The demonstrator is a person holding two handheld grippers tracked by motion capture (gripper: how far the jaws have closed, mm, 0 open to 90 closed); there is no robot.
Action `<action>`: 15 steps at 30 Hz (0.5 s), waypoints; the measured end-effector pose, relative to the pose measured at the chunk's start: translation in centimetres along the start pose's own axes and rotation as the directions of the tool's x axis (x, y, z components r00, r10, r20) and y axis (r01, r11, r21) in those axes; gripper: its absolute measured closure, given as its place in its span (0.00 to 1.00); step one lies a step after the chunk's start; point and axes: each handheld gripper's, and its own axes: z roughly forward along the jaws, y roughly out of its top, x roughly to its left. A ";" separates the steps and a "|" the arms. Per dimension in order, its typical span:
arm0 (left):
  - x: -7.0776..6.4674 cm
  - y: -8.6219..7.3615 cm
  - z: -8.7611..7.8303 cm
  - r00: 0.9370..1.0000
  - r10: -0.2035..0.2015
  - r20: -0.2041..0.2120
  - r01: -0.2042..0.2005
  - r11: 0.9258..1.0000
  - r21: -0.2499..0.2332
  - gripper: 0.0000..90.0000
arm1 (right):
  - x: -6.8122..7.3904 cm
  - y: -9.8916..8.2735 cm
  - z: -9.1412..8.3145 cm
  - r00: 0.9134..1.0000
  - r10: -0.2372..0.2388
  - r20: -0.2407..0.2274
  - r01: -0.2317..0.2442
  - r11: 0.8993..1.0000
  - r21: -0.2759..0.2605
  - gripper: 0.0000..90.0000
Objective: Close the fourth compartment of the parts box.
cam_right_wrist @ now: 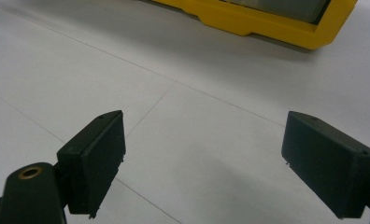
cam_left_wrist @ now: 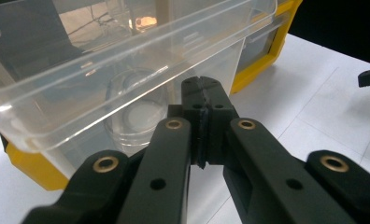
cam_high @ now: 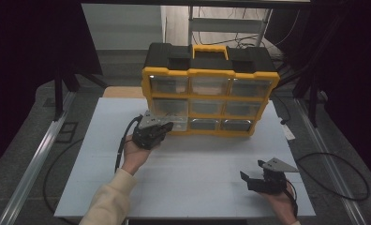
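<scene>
Organizer (cam_high: 211,89) blocks the table's (cam_high: 197,173) far side; its pulled-out drawer (cam_left_wrist: 127,70) juts forward; near side lies open.

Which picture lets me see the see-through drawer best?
The left gripper view: the clear drawer is pulled out close to the camera, just beyond the shut left gripper. The high view shows it small, partly behind that gripper. The right gripper view shows just the organizer's yellow frame.

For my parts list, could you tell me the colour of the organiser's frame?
Yellow, with a black top; the organiser's frame shows best in the high view.
</scene>
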 end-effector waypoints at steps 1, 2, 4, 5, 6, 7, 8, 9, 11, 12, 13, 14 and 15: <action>0.1 0.0 0.0 1.000 -0.002 0.000 0.002 1.000 0.000 0.99 | 0.0 0.0 0.0 1.000 0.000 0.000 0.000 1.000 0.000 0.16; 0.1 0.0 0.0 1.000 -0.003 0.000 0.003 1.000 0.000 0.99 | 0.0 0.0 0.0 1.000 0.000 0.000 0.000 1.000 0.000 0.16; 0.2 0.1 0.1 1.000 -0.003 -0.002 0.003 1.000 0.001 0.99 | 0.0 0.0 0.0 1.000 -0.001 0.000 0.001 1.000 0.001 0.16; 0.3 0.1 0.1 1.000 -0.005 -0.002 0.005 1.000 0.000 0.99 | 0.0 0.0 0.0 1.000 0.000 0.000 0.000 1.000 0.001 0.16; 0.3 0.1 0.1 1.000 -0.007 -0.003 0.007 1.000 0.000 0.99 | 0.0 0.0 0.0 1.000 0.000 0.000 0.000 1.000 0.001 0.16; 0.3 0.1 0.1 1.000 -0.007 -0.004 0.007 1.000 0.001 0.99 | 0.0 0.0 0.0 1.000 0.000 0.000 0.000 1.000 0.001 0.16; 0.4 0.1 0.1 1.000 -0.008 -0.005 0.008 1.000 0.001 0.99 | 0.0 0.0 0.0 1.000 -0.001 0.000 0.001 1.000 0.000 0.16; 0.4 0.1 0.1 1.000 -0.008 -0.006 0.008 1.000 0.002 0.99 | 0.0 0.0 0.0 1.000 -0.001 0.000 0.001 1.000 0.001 0.16; 0.5 0.2 0.2 1.000 -0.009 -0.009 0.009 1.000 0.002 0.99 | 0.0 0.0 0.0 1.000 0.000 -0.001 0.000 1.000 0.001 0.16; 0.5 0.2 0.3 1.000 -0.009 -0.010 0.009 1.000 0.002 0.99 | 0.0 0.0 0.0 1.000 0.000 -0.001 0.000 1.000 0.002 0.16; 0.5 0.2 0.3 1.000 -0.011 -0.011 0.011 1.000 0.003 0.99 | 0.0 0.0 0.0 1.000 -0.001 -0.001 0.001 1.000 0.002 0.16; 0.6 0.3 0.4 1.000 -0.010 -0.012 0.010 1.000 0.006 0.99 | 0.0 0.0 0.0 1.000 -0.001 0.000 0.001 1.000 0.002 0.16; 0.6 0.3 0.4 1.000 -0.010 -0.014 0.010 1.000 0.007 0.99 | 0.0 0.0 0.0 1.000 0.000 0.000 0.000 1.000 0.002 0.16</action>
